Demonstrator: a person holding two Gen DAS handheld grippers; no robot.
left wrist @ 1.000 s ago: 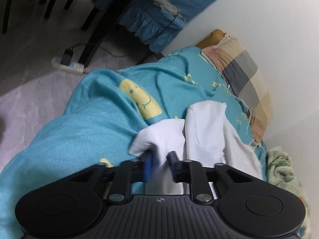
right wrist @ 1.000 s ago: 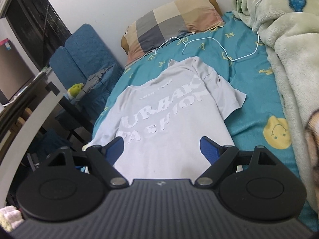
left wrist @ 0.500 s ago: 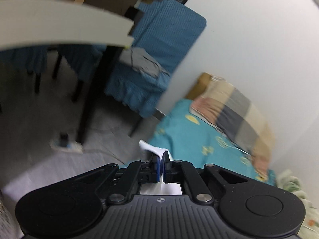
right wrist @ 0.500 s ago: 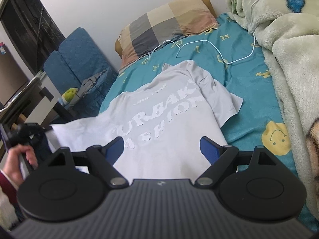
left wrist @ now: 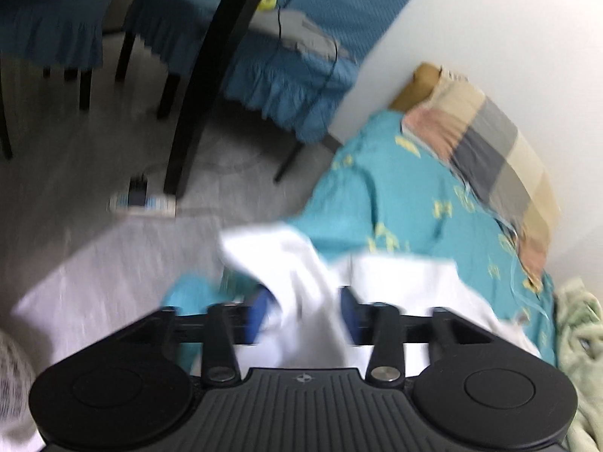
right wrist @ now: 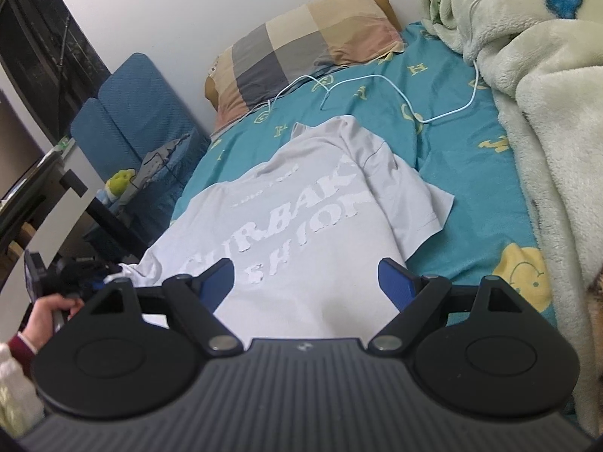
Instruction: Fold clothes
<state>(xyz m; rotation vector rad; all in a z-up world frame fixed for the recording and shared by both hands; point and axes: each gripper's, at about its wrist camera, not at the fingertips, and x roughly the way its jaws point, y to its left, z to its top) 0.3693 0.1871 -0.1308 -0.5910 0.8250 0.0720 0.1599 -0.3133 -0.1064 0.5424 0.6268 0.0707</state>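
A white T-shirt [right wrist: 301, 207] with raised lettering lies spread on the teal bed sheet [right wrist: 478, 188]. My left gripper [left wrist: 303, 312] hangs at the bed's left edge, its jaws opening, with the shirt's left sleeve [left wrist: 294, 263] loose and blurred between the blue pads. The right wrist view shows that left gripper [right wrist: 75, 275] at the far left, held by a hand [right wrist: 49, 309]. Over the shirt's lower part my right gripper [right wrist: 305, 282] stands open and holds nothing.
A checked pillow [right wrist: 309, 45] lies at the head of the bed, with a white cable [right wrist: 377, 79] below it. A fluffy pale-green blanket [right wrist: 546, 113] fills the right side. Left of the bed stand a blue chair [left wrist: 301, 56], a black table leg [left wrist: 203, 86] and a power strip [left wrist: 143, 199].
The left gripper shut on the sleeve, lifted it out to the left, and now its jaws stand apart with the sleeve slack. The right gripper has edged slightly over the shirt.
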